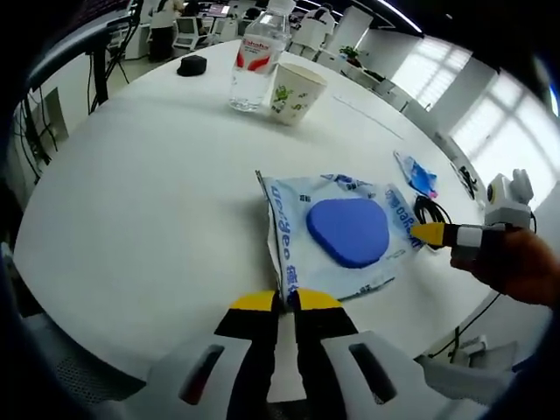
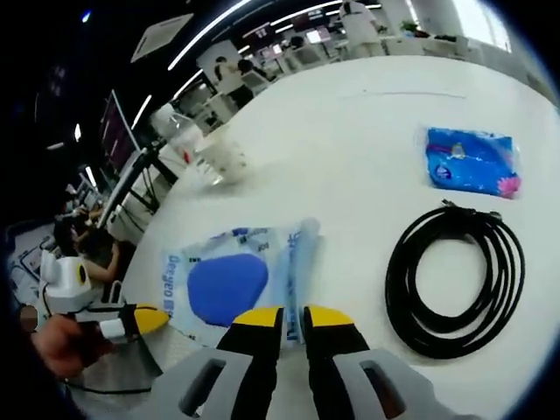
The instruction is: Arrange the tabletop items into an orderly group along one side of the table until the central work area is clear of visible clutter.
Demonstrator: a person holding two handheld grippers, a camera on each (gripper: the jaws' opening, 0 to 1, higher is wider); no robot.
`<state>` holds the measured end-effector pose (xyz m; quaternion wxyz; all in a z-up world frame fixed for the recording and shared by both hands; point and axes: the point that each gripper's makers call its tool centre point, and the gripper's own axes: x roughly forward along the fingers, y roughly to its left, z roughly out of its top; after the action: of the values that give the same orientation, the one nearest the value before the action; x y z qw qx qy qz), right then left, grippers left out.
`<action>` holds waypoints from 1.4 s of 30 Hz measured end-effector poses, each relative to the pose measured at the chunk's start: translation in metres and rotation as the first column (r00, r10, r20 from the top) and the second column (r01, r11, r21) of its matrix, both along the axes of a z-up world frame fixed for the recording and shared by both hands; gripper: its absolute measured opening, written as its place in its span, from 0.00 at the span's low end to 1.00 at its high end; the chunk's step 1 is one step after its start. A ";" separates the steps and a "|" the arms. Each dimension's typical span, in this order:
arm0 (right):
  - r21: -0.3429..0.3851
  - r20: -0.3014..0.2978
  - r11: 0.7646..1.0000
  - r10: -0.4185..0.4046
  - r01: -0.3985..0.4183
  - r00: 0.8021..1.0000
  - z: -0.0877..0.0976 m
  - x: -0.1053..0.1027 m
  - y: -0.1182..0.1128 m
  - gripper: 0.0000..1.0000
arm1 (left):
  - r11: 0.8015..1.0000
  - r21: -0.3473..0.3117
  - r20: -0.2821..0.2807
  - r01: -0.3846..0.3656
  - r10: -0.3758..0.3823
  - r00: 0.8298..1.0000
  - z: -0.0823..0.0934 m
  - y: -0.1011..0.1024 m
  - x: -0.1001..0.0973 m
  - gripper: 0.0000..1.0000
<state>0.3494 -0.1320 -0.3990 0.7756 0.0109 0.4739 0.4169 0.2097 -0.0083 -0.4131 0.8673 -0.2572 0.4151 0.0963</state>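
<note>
Mouse, far left: small black mouse [image 1: 192, 65] at the far edge of the white table [image 1: 131, 192]; hard, light, easy to pinch across its sides.
Bottle: clear water bottle [image 1: 256, 59] with a red label, upright, far side; smooth, could slip or tip, so take it at the waist.
Cup: paper cup [image 1: 296, 93] just right of the bottle, almost touching; light and crushable, needs a gentle pinch at the rim.
Packet (the item in hand): flat clear plastic packet [image 1: 337, 241] with a blue pad [image 1: 348, 231] inside, lying in the near centre of the table; thin, floppy, slick film, best taken by its sealed edges.
Left gripper [image 1: 286, 302]: jaws together, pinched on the packet's near left edge.
Right gripper [image 2: 285, 317]: jaws nearly together at the opposite edge; looks clamped on the film, though the contact is hard to make out.
Cable: black cable [image 2: 457, 280] coiled to the right of the packet, apart from it; limp, likely to uncoil if lifted by one loop.
Pouch, right: small blue pouch [image 2: 472, 159] beyond the coil; soft, light, any edge will do.
</note>
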 end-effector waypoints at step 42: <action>0.067 0.129 0.996 -0.069 0.061 0.989 0.040 0.093 -0.028 0.00 | 0.991 -0.037 0.153 0.126 -0.119 0.981 0.033 -0.005 0.162 0.00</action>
<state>0.4427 -0.1603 -0.3587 0.8175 0.0234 0.4078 0.4060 0.3718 -0.0135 -0.3800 0.8943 -0.2578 0.3655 0.0134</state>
